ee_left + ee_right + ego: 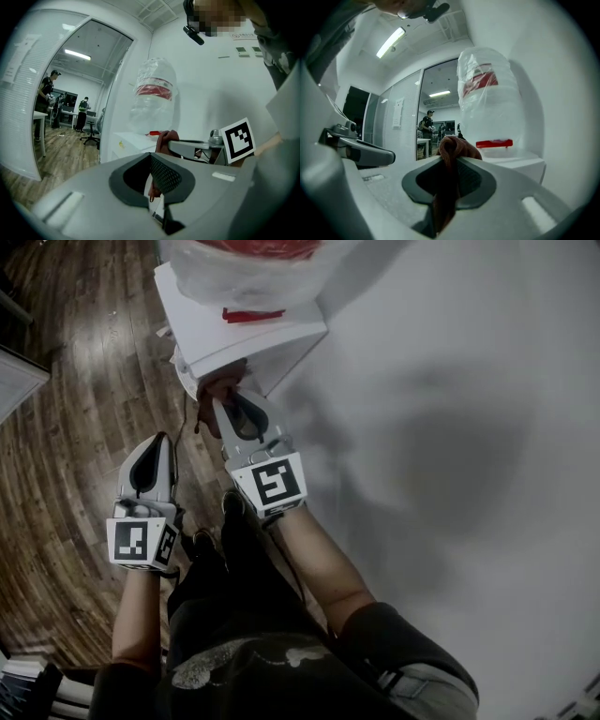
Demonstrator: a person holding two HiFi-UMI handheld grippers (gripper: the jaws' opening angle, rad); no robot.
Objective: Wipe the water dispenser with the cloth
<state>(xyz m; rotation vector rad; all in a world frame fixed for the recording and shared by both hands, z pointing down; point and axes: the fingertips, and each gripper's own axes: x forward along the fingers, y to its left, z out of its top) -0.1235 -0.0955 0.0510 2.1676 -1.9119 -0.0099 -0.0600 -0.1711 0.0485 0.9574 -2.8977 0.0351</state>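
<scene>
Task thing: the rust-brown cloth (220, 388) sits bunched just above the centre of the head view, at the lower edge of the white box-shaped water dispenser (253, 334).
Right gripper: the right gripper (225, 409) is pinched tight on the cloth. In the right gripper view a fold bulges over the jaws and the rest hangs down between them.
Left gripper: the left gripper (161, 442) is at the centre left of the head view, over the brown wooden floor (66, 427) and apart from the dispenser. Its jaws are pressed together with nothing between them.
Dispenser: a clear water bottle wrapped in plastic film (253, 263), with a red label, stands on top at the upper edge of the frame. A small red strip (251, 314) lies on the white top below it.
Contact: the cloth is at the dispenser's near corner, but I cannot tell whether it touches the casing.
Done: the cloth is picked up and brought to the dispenser.
Left: probably nearly all of the wiping. The top and the sides show no streaks or damp marks, so nothing shows which faces have been covered.
</scene>
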